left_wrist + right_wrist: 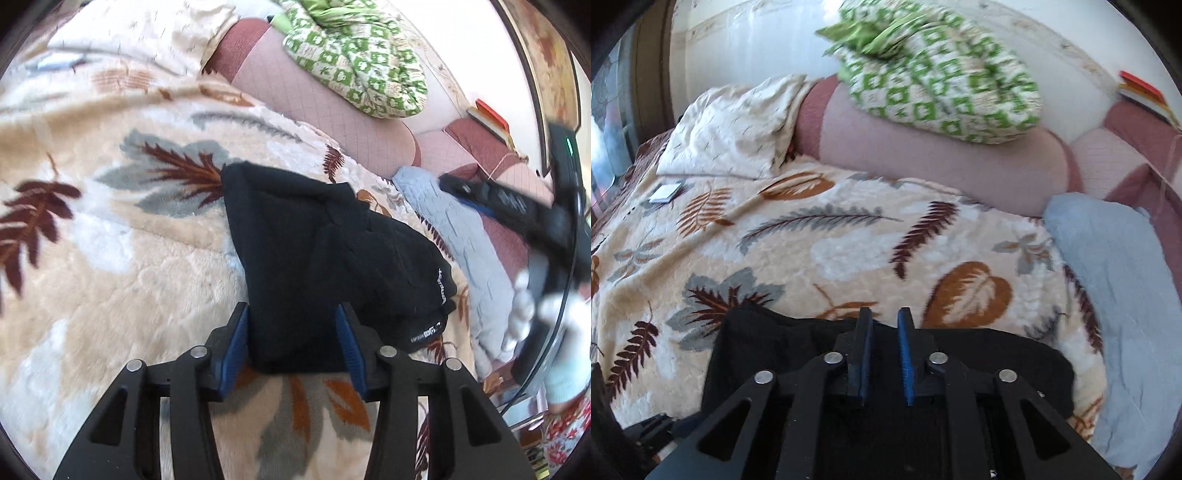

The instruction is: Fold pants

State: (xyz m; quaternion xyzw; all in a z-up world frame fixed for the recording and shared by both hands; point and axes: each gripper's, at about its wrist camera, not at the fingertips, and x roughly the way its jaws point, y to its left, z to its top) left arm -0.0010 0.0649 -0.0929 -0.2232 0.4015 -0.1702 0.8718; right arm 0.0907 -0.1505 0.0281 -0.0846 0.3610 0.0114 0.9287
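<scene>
The black pants (314, 251) lie folded into a compact bundle on a leaf-patterned blanket (110, 258), a white-printed hem at their right edge. My left gripper (292, 314) hovers at the bundle's near edge with its blue pads (236, 343) apart, one on each side of the cloth and not squeezing it. In the right wrist view the pants (768, 354) lie under my right gripper (884, 314). Its pads stand a narrow gap apart with nothing between them. That right gripper (452, 184) also shows blurred at the right of the left wrist view, carried by a gloved hand (546, 325).
A light blue cloth (1115, 295) lies to the right of the pants. Behind are a pink bolster (923, 155), a green-and-white patterned cushion (942, 74) and a cream pillow (731, 129). A small white flat object (665, 192) rests far left on the blanket. Books (491, 114) sit at the far right.
</scene>
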